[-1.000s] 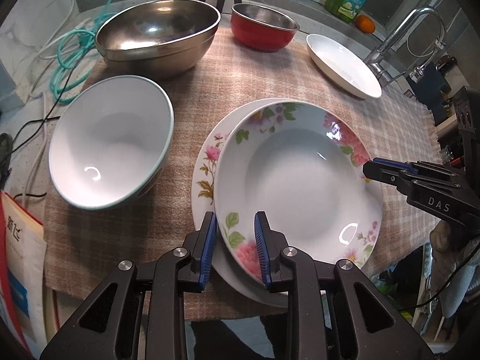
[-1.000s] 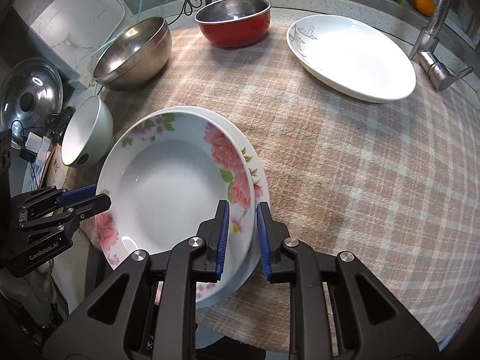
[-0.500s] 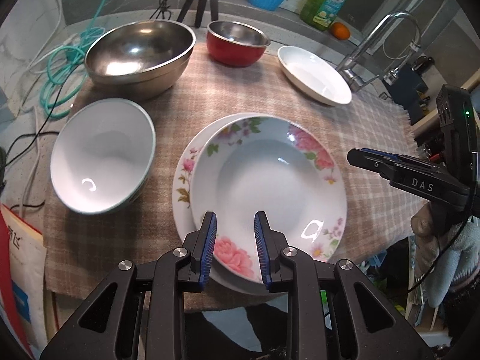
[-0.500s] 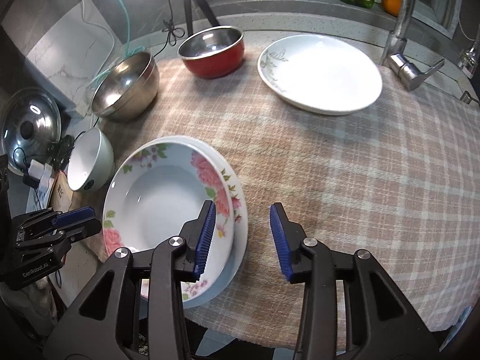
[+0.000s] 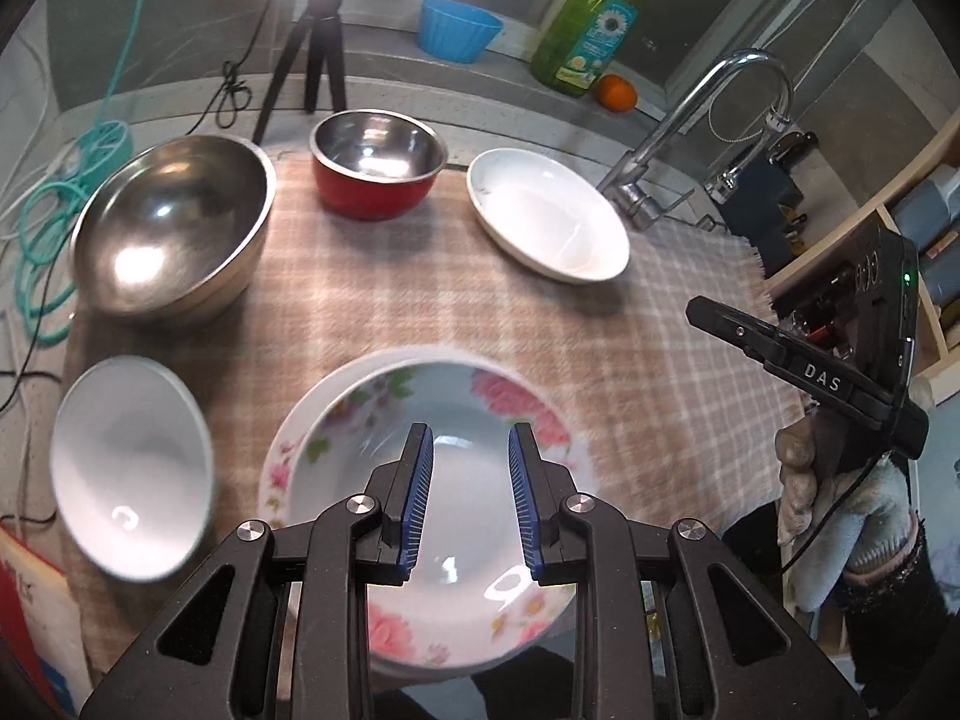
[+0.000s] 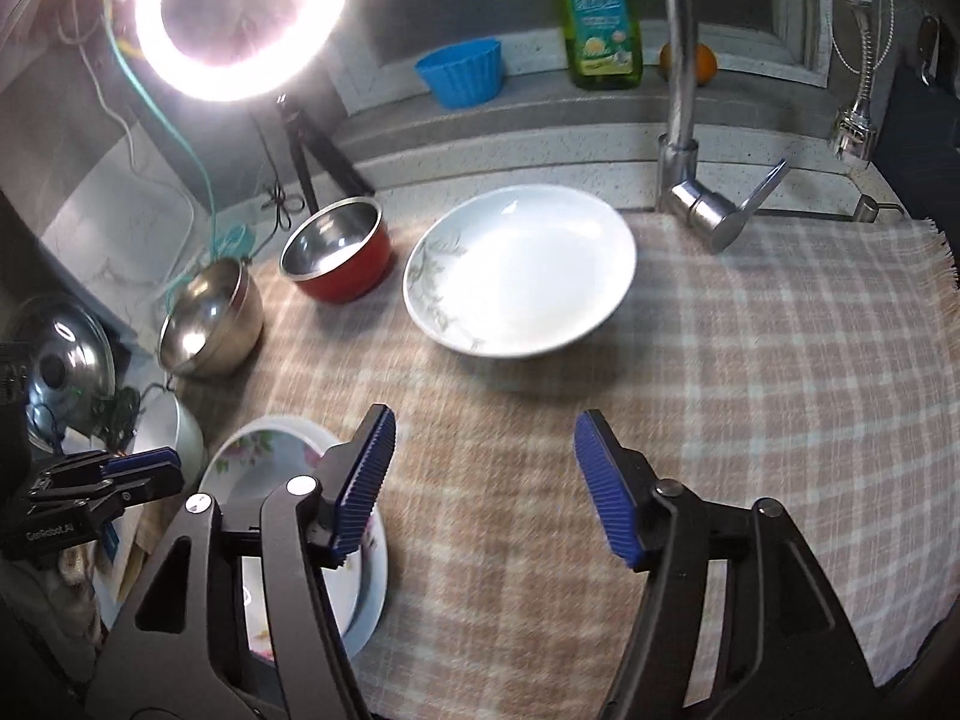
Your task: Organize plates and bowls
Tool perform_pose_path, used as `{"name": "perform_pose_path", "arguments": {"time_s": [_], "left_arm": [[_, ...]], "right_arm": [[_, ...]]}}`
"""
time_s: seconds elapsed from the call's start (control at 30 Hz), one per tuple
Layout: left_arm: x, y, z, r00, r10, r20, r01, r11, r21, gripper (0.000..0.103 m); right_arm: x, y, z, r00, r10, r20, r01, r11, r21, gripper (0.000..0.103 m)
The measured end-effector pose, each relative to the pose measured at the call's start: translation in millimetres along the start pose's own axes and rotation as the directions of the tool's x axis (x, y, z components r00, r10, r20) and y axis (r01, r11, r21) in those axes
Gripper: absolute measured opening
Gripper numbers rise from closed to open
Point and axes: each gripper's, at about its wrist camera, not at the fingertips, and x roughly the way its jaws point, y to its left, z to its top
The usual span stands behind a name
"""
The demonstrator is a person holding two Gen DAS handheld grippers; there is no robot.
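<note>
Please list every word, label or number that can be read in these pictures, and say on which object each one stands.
"DAS": on the right gripper, seen from the left wrist view.
"GenRobot.AI": on the left gripper, seen from the right wrist view; small, read with some doubt.
Green soap bottle: label with a flower, its words too blurred to read.
Red booklet: characters too blurred to read.
</note>
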Motion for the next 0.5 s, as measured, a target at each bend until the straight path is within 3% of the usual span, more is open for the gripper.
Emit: {"name": "perform_pose_path", "arguments": {"time_s": [0.4, 0.5], "left_arm": [[44, -28, 69, 0.996, 0.033, 0.083, -0.027, 0.997, -0.076, 0.023], [60, -29, 83, 0.995, 0.051, 0.084, -0.043, 0.995, -0.096, 0.023]], "right_arm": [[44, -64, 65, 0.997, 0.016, -0.071, -0.017, 1.0, -0.005, 0.07], [56, -70, 72, 0.997, 0.025, -0.075, -0.026, 1.0, -0.018, 0.061]]}}
